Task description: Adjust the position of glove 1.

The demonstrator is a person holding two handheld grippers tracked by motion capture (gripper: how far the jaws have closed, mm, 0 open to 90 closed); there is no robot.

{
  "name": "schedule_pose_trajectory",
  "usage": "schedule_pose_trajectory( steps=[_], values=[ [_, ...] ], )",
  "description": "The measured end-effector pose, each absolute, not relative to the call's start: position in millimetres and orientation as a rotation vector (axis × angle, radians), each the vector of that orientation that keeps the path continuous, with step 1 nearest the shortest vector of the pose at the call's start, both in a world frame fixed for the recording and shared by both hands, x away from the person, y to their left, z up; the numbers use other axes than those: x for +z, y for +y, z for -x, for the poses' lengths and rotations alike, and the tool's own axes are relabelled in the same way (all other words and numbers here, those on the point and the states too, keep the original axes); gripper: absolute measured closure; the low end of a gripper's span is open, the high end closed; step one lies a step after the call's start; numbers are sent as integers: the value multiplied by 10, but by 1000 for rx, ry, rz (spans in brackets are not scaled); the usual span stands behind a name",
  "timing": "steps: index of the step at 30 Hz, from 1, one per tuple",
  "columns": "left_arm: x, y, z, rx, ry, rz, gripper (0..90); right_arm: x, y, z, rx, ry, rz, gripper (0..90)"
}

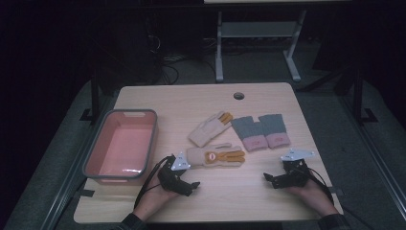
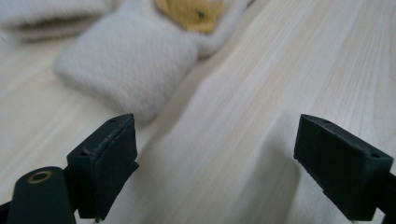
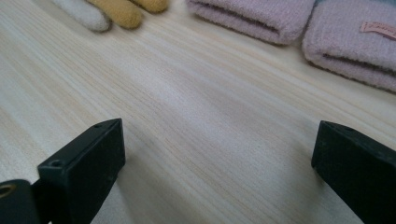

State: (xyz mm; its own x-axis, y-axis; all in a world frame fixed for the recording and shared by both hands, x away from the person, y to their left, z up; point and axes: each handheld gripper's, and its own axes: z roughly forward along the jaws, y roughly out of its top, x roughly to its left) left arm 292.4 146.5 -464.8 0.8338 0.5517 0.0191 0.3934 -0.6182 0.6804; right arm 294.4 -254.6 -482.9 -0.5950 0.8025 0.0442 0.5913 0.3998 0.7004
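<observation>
Two cream gloves with orange fingers lie mid-table: one [image 1: 216, 156] flat with a bear face, the other [image 1: 209, 128] angled behind it. Right of them lie two grey mittens with pink cuffs [image 1: 261, 132]. My left gripper [image 1: 194, 186] rests low near the front edge, just below the bear glove's cuff [image 2: 126, 65], jaws wide open and empty. My right gripper [image 1: 268, 179] rests at the front right, open and empty, pointing toward the pink cuffs [image 3: 327, 37] and orange fingertips [image 3: 119, 14].
An empty pink bin with a grey rim [image 1: 98, 148] stands at the table's left. A round cable hole [image 1: 239, 96] sits near the far edge. Bare wood lies between the two grippers. A desk frame [image 1: 258, 43] stands behind the table.
</observation>
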Motion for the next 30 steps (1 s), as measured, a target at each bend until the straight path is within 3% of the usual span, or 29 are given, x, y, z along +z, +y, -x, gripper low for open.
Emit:
schedule_pose_trajectory(
  steps=[30],
  values=[
    [-4297, 1366, -3189, 290, 728, -2243, 133, -4830, -2546, -2945, 998, 2360, -1213, 24]
  ],
)
